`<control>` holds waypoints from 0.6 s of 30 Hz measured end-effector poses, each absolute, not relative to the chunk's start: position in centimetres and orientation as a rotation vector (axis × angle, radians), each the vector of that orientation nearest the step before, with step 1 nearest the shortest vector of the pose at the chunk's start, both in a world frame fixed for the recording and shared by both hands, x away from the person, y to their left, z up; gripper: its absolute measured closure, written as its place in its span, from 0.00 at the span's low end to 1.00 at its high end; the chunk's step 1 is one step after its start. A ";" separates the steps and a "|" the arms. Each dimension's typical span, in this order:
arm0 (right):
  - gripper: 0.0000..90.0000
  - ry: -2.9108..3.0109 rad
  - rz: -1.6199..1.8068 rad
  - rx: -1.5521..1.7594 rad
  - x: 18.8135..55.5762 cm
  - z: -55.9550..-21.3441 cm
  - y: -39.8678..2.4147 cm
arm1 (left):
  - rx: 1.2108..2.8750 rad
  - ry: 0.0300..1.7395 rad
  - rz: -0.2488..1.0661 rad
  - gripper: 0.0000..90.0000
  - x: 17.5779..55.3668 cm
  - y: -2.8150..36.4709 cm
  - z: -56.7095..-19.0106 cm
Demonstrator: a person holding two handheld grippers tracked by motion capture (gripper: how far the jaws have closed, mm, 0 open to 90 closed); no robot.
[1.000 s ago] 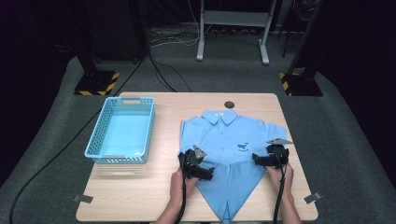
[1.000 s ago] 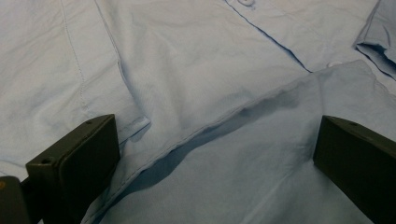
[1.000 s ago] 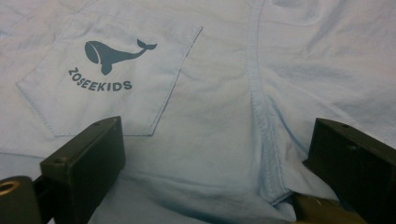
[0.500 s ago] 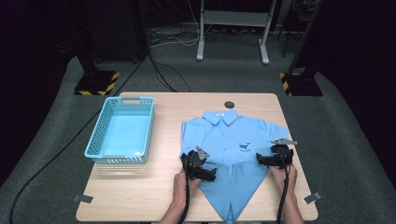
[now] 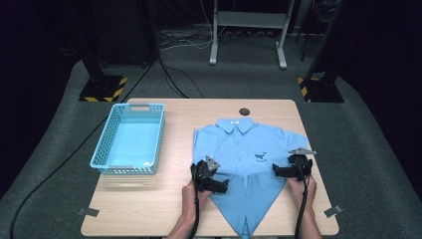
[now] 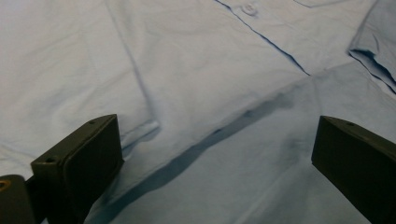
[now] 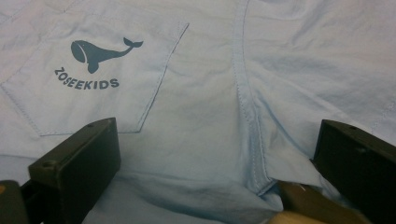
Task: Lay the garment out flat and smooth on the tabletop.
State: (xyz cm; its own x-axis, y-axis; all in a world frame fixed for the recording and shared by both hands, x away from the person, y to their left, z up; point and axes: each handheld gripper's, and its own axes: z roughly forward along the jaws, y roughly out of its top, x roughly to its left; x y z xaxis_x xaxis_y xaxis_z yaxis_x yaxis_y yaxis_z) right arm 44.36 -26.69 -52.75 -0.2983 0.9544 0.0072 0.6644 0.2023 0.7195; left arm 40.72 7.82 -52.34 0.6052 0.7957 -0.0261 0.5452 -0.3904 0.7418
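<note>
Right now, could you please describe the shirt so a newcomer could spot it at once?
On the wooden table, right of the basket, lies the shirt, collar away from the person. It is light blue cloth with a dark whale print on its pocket.

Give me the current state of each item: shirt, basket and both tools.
Shirt: flat on the table, front up, collar at the far side, lower corners folded in to a point at the near edge.
Basket: upright left of the shirt, nothing in it.
Left tool: open, at the shirt's left folded edge.
Right tool: open, at the shirt's right folded edge.
</note>
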 end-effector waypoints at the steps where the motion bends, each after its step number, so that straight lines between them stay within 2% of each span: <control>1: 0.00 2.039 0.872 1.504 44.4 -52.7 -26.7 | 2.091 1.064 0.437 0.02 40.9 8.1 -52.2; 10: 0.00 2.039 0.873 1.503 44.4 -52.7 -26.7 | 2.038 1.140 0.434 0.08 43.8 9.9 -50.5; 18: 0.01 2.034 0.872 1.507 44.4 -52.7 -26.7 | 2.099 1.200 0.398 0.27 45.1 9.3 -51.5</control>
State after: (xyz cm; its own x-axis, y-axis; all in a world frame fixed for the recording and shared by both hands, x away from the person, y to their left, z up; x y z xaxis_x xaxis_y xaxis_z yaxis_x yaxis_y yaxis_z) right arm 44.35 -26.72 -52.74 -0.2943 0.9557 0.0071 0.6639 0.1991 0.7208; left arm 45.11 9.30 -51.54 0.5290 0.8461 -0.0655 0.6390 -0.3463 0.6869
